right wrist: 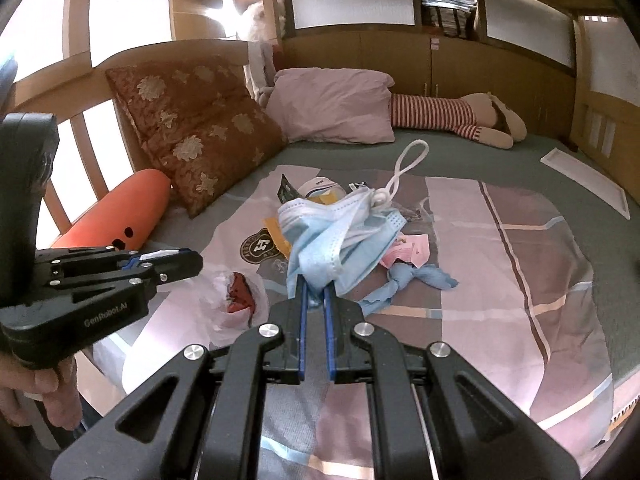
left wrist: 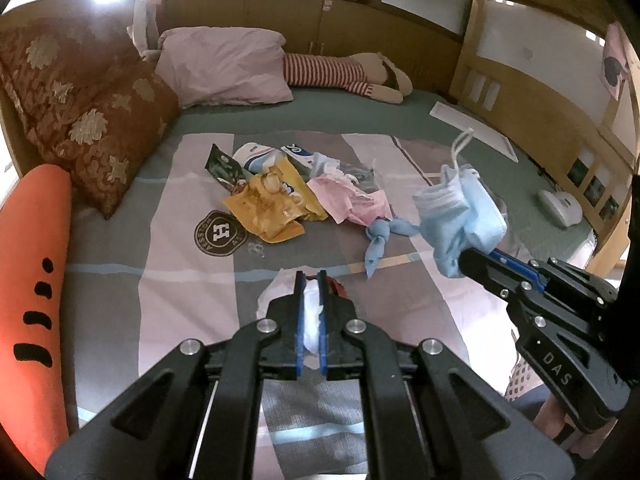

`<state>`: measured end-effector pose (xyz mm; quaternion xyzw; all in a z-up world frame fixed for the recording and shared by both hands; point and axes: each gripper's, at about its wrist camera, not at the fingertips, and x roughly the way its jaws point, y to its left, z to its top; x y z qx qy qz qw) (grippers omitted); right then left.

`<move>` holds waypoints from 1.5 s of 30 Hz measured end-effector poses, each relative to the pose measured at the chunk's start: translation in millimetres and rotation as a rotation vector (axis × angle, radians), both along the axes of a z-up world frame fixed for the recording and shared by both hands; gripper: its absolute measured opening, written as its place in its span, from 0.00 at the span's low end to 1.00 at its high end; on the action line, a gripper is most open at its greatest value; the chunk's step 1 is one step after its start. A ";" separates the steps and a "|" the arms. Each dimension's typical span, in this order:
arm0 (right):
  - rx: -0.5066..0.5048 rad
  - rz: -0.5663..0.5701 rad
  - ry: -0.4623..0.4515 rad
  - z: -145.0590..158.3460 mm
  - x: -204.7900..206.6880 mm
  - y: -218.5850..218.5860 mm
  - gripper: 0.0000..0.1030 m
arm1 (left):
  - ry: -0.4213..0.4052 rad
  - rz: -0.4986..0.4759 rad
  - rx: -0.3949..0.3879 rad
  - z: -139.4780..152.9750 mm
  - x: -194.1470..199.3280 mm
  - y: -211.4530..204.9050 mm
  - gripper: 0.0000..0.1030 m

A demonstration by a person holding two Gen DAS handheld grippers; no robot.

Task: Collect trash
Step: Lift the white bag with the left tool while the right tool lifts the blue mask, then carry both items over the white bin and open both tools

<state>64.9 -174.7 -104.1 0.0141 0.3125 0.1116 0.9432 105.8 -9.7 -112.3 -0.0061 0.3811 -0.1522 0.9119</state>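
My left gripper (left wrist: 311,276) is shut on the rim of a thin white plastic bag (left wrist: 312,320); the bag (right wrist: 236,300) lies on the bed with something red inside. My right gripper (right wrist: 315,286) is shut on a bunch of light blue face masks (right wrist: 340,236), held above the blanket; it shows at the right in the left wrist view (left wrist: 460,216). A trash pile lies mid-bed: a yellow snack wrapper (left wrist: 268,204), a pink paper (left wrist: 348,198), a knotted blue glove (left wrist: 380,240) and a dark packet (left wrist: 222,166).
The bed has a patchwork blanket (left wrist: 168,272). A brown flowered cushion (left wrist: 88,120), an orange carrot pillow (left wrist: 36,280), a pink pillow (left wrist: 228,68) and a striped doll (left wrist: 348,72) line its left and far sides. A white frame (left wrist: 476,128) and a white device (left wrist: 560,206) lie at right.
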 end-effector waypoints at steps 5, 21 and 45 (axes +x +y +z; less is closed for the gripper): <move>0.003 -0.002 0.008 -0.9 1.1 -0.2 0.08 | 0.000 0.004 -0.001 -0.1 0.8 1.2 0.05; 0.047 -0.011 -0.018 9.3 -8.3 -10.6 0.08 | 0.000 0.006 0.009 -0.2 3.1 -0.1 0.05; 0.083 -0.672 0.110 -35.1 -269.0 -304.8 0.13 | -0.032 -0.143 0.040 1.4 -5.2 -55.9 0.05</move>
